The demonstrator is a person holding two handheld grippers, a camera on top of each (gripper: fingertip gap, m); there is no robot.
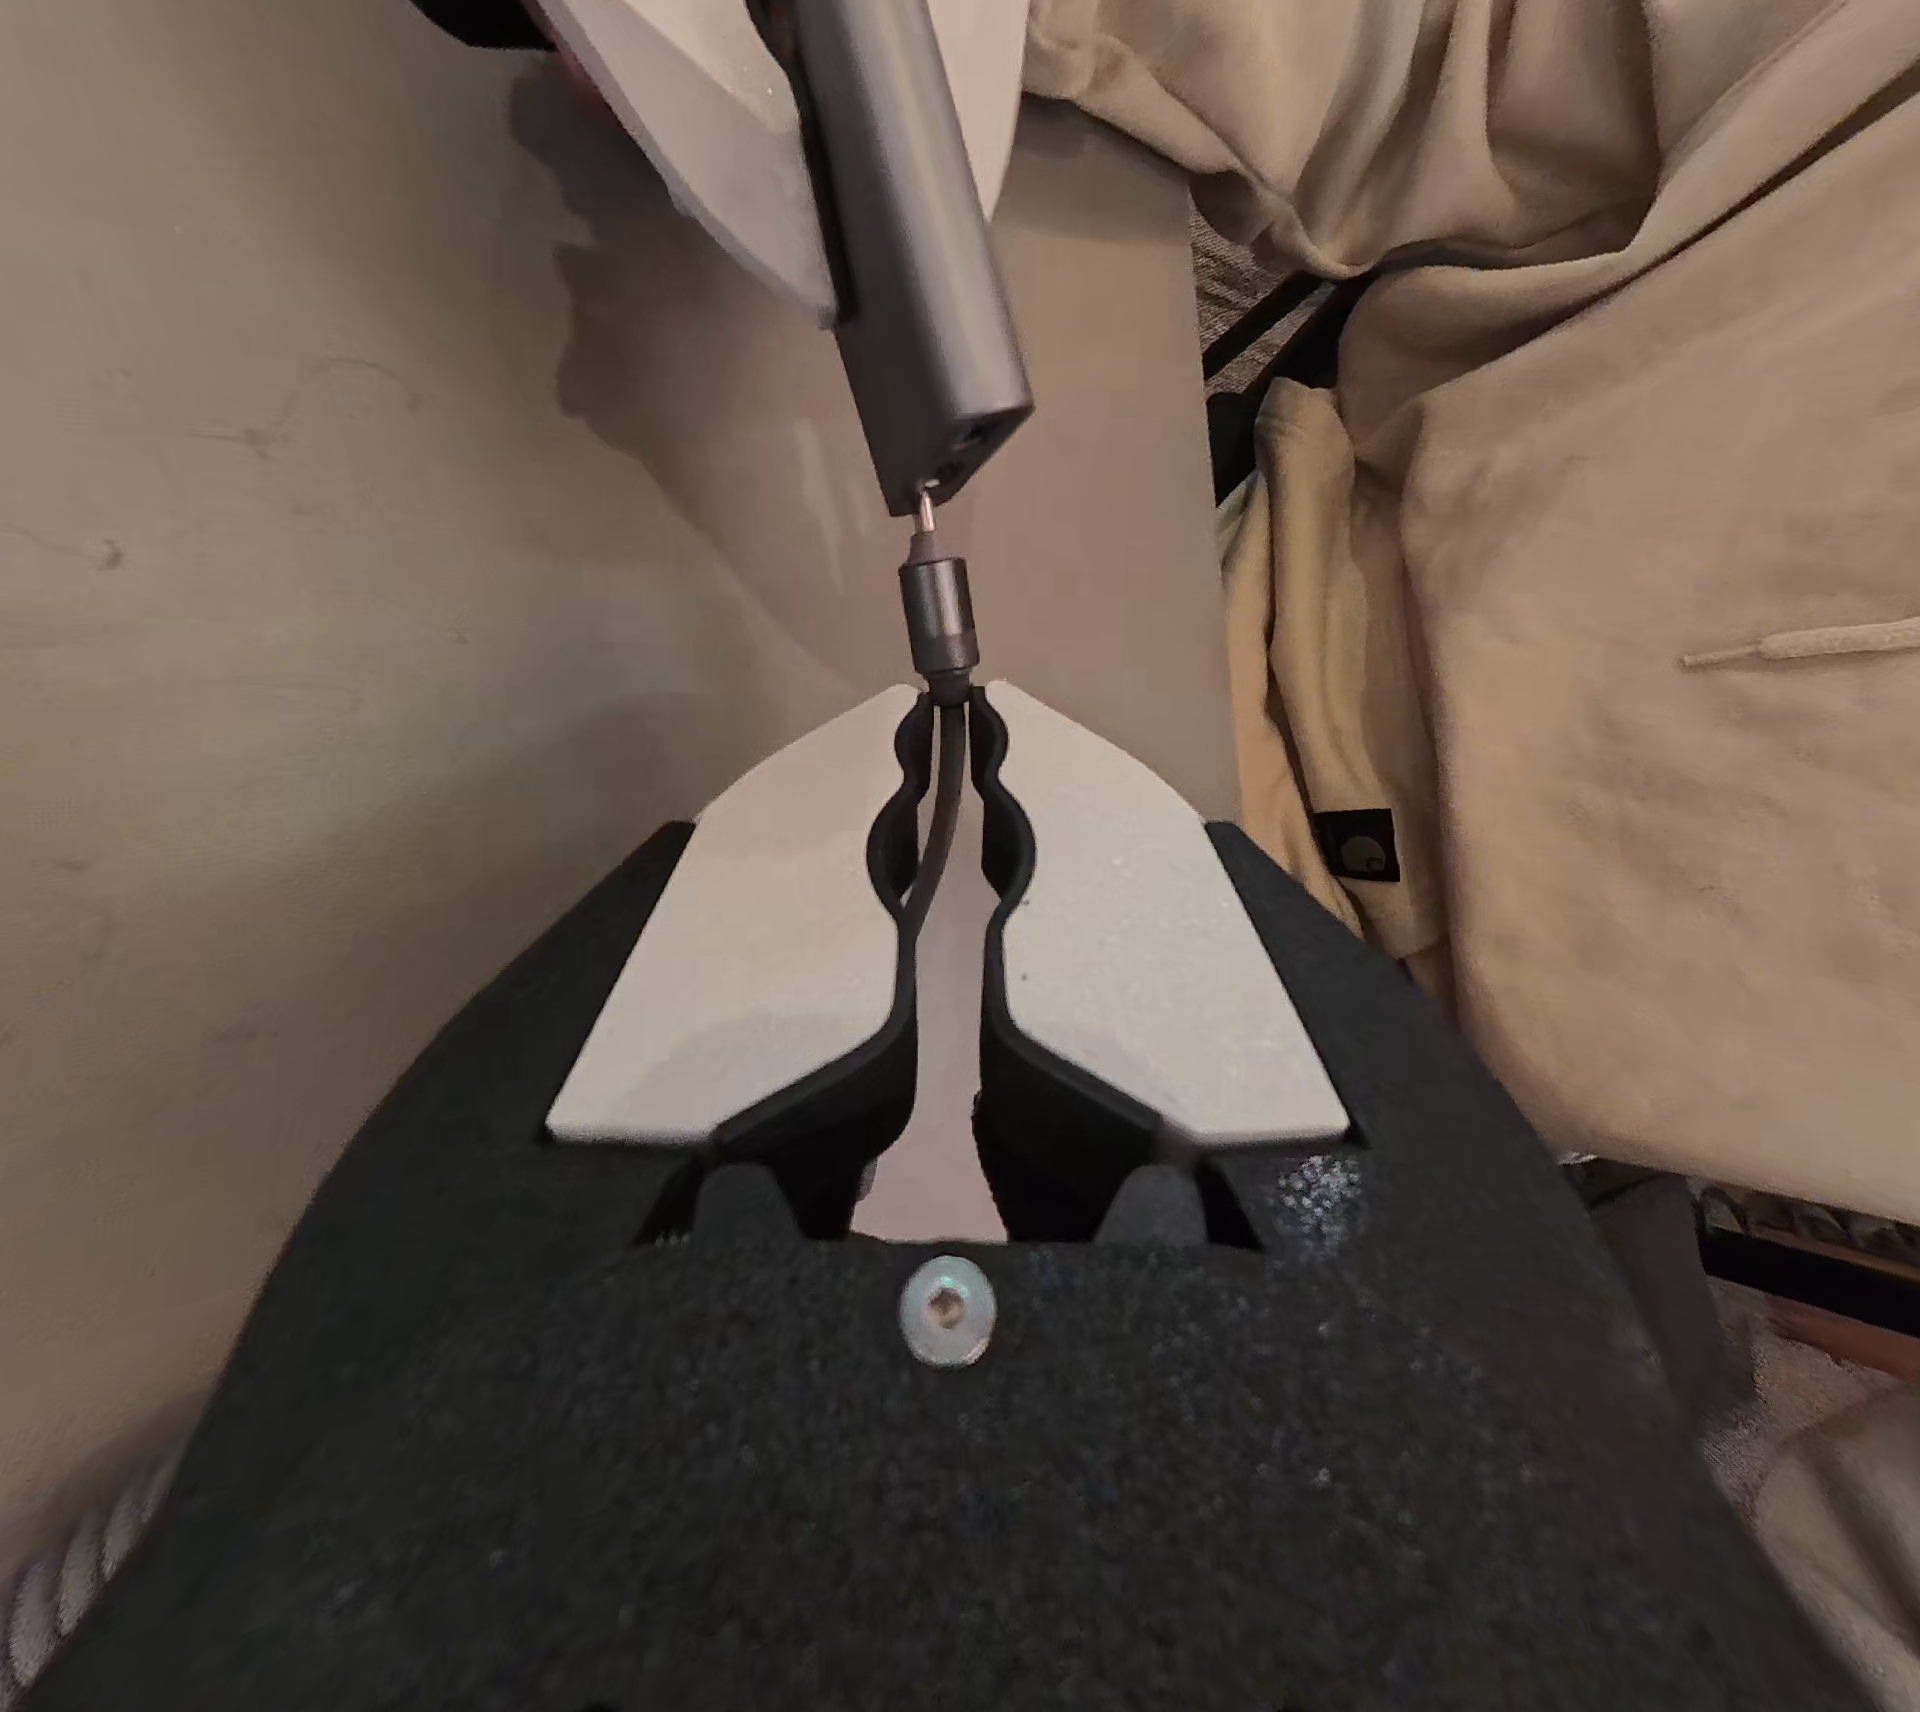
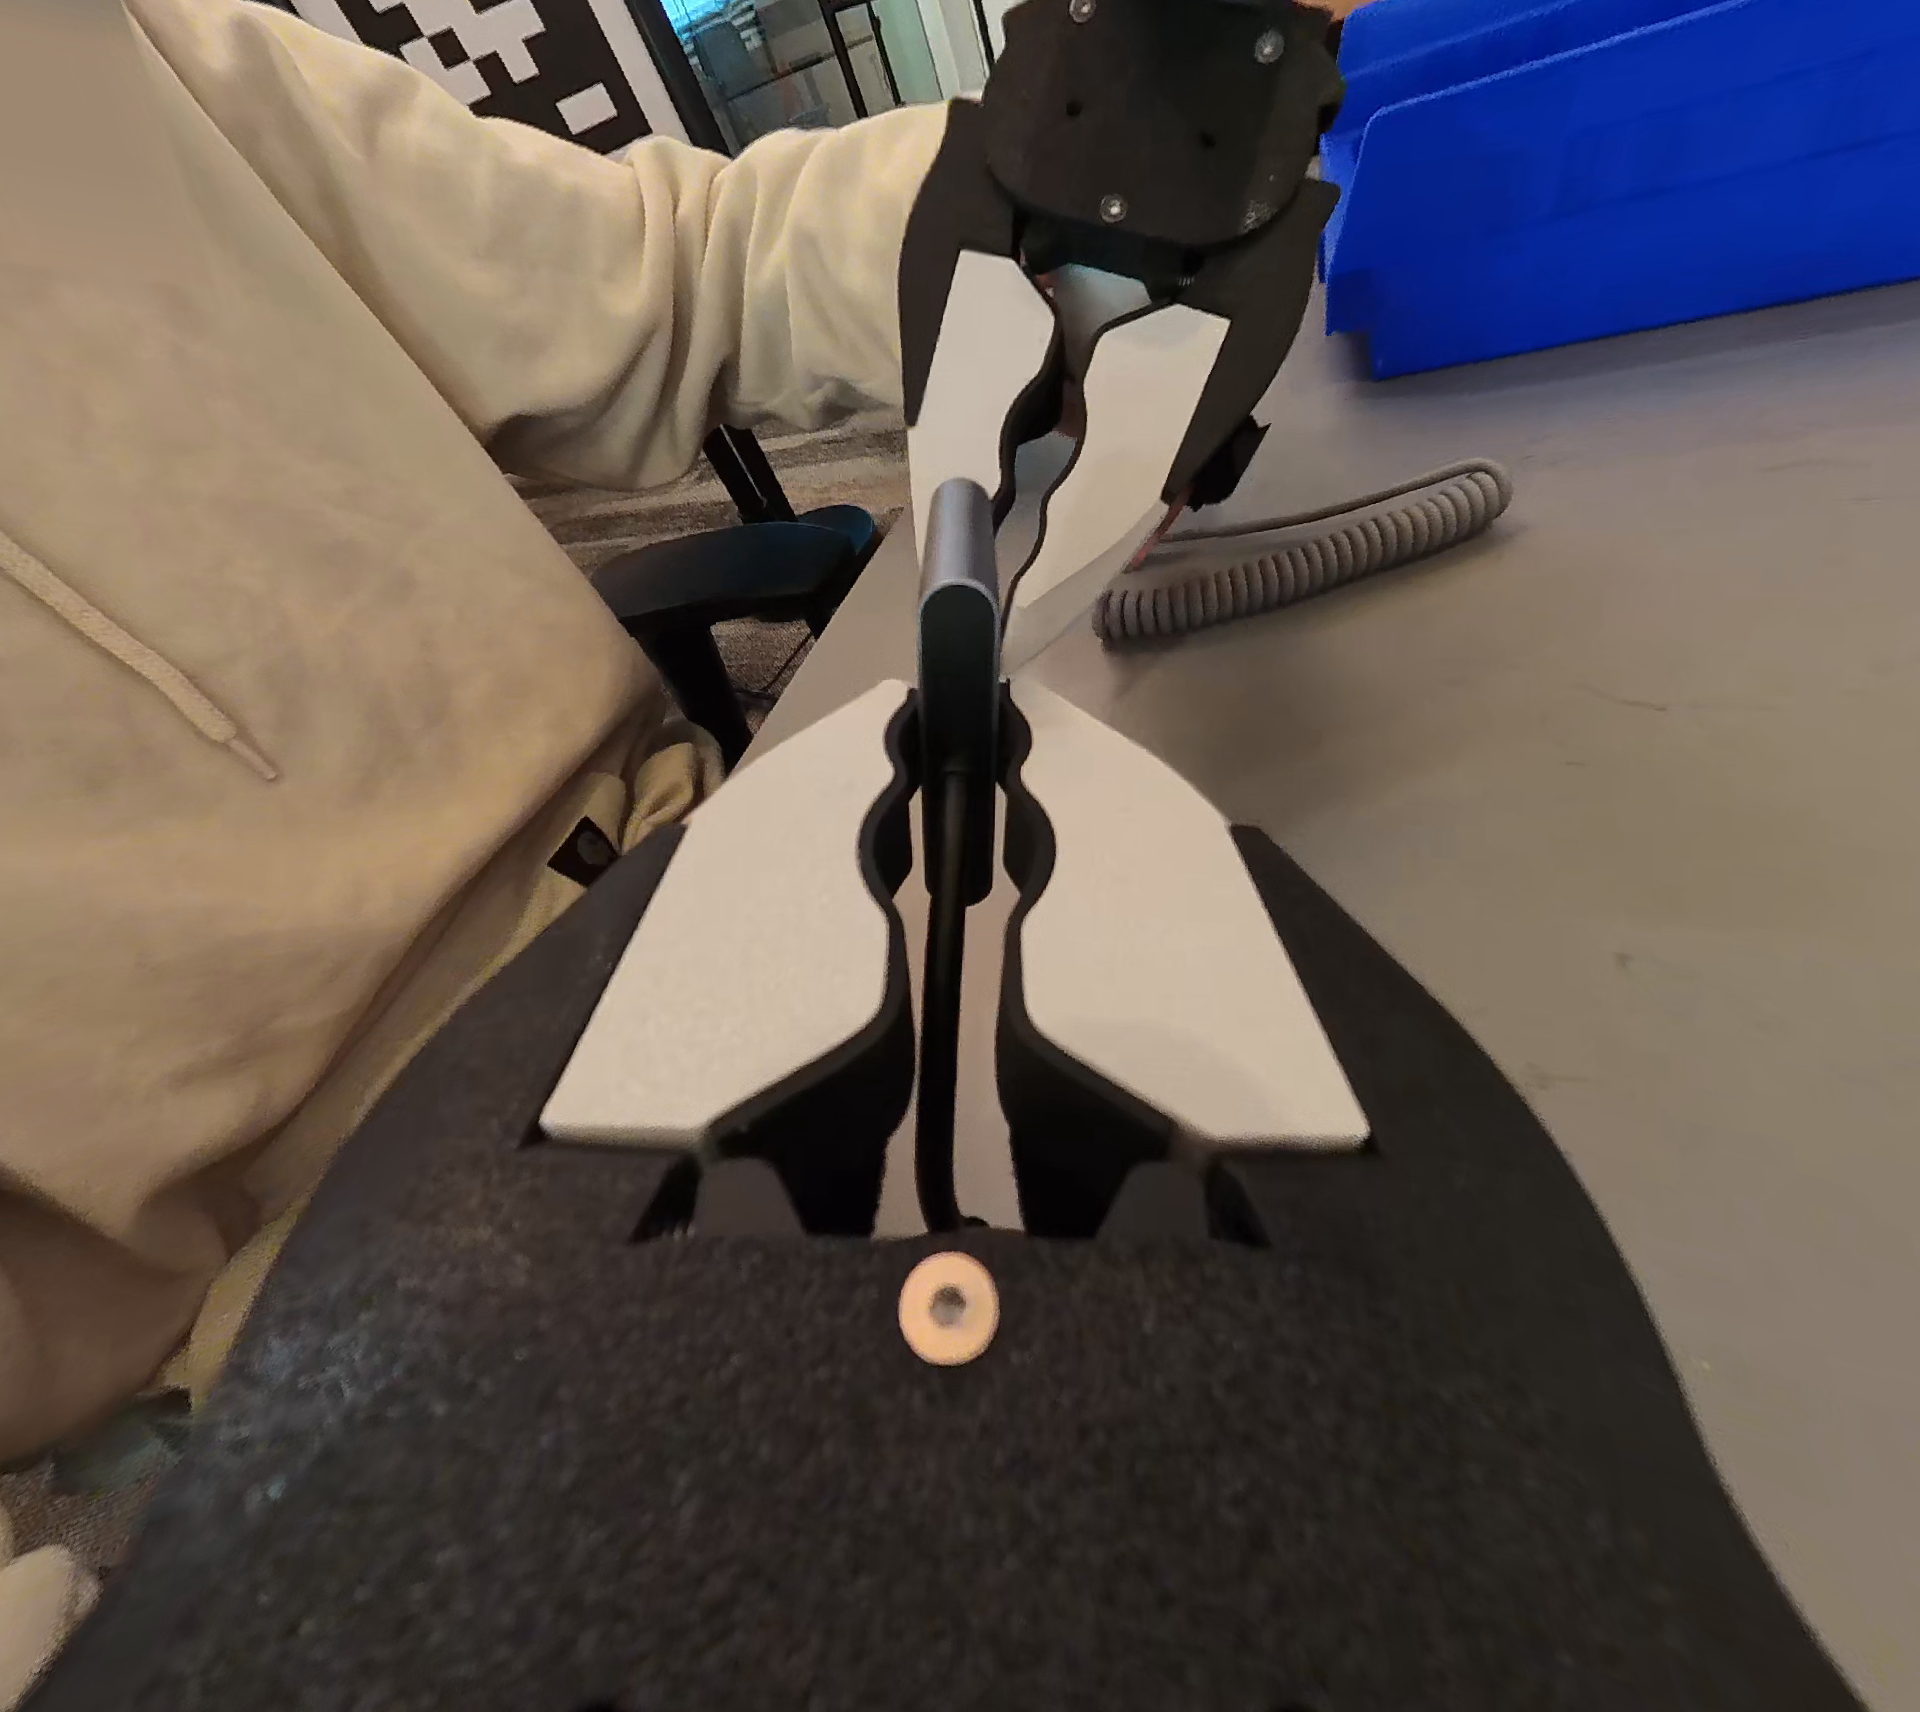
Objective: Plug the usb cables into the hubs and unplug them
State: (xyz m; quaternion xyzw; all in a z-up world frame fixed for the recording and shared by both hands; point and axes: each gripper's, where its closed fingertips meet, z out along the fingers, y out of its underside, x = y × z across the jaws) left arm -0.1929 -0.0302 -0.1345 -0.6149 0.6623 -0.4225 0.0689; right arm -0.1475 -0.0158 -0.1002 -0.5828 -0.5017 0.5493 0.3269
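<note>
**Grey metal plug, barely lined up with the hub**

Grey metal on grey metal here, so it's tight. The left gripper is clamped on the usb cable just behind the plug, with the cord running back between the fingers. The plug's thin metal tip sits right at the end port of the hub, looking slightly tilted against it. I honestly can't tell whether it's partly in or only touching the opening.

The right gripper is closed on the hub's other end, holding it edge-on in the air above the table, with the hub's own black lead trailing back through the jaws.

What could go wrong, I'd say: push with that angle and the tip bends or skates off the port. Gripping the cord rather than the plug body lets the plug swivel. The hub could also slide in the right fingers under the push.

Around it: a coiled grey cable lying on the table, blue bins further back, and the person's cream hoodie close alongside. Nothing really blocks the port itself.
</note>
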